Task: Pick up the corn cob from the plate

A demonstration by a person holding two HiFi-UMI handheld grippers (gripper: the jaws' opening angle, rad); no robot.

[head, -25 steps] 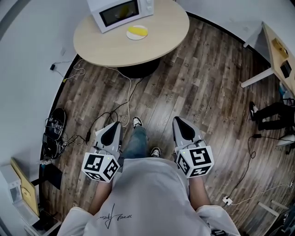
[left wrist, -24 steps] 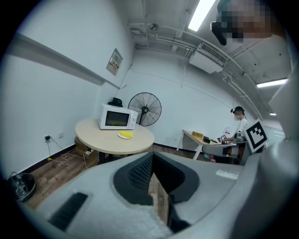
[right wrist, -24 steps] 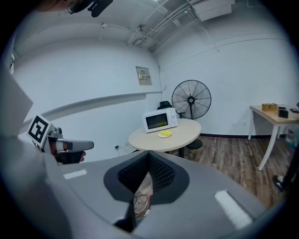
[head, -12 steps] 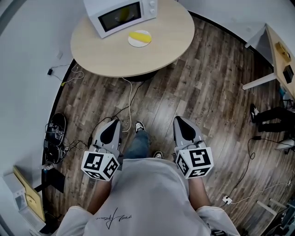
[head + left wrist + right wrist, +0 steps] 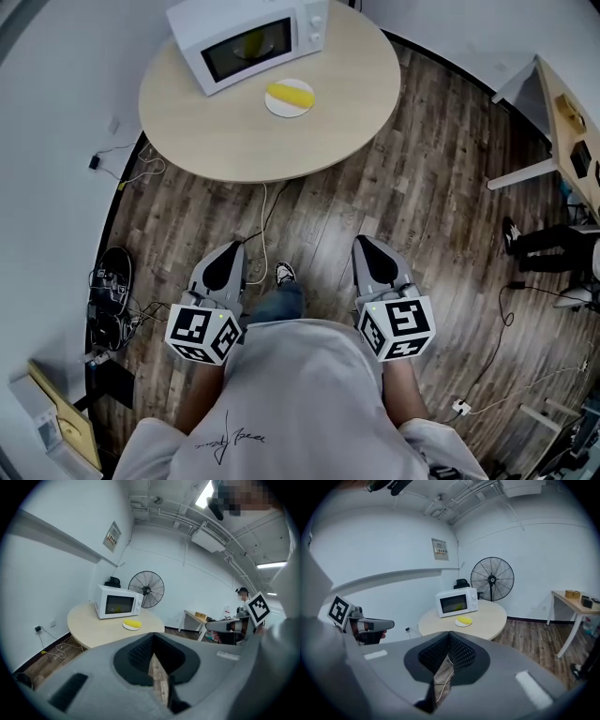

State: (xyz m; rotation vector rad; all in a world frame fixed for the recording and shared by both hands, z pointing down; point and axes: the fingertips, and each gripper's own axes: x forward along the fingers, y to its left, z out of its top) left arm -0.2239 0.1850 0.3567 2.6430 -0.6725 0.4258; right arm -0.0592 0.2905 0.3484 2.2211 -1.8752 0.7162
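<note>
Task status: not started; approach phase. The corn cob point(image 5: 291, 94) lies on the plate point(image 5: 277, 107), which sits on the round table point(image 5: 234, 141) just in front of the microwave point(image 5: 248, 36); nothing touches the cob or the plate. The left gripper point(image 5: 232, 249) and the right gripper point(image 5: 364, 244) are held close to the person's body, over the wooden floor point(image 5: 431, 187), well apart from the table. Left gripper: jaw tips together, nothing between them; right gripper: jaw tips together, nothing between them. Both gripper views face the table, with the cob far ahead of the jaws. Remaining steps, as judged: close the distance to the table; open one gripper; set its jaws around the cob; clamp; lift the cob clear of the plate
</note>
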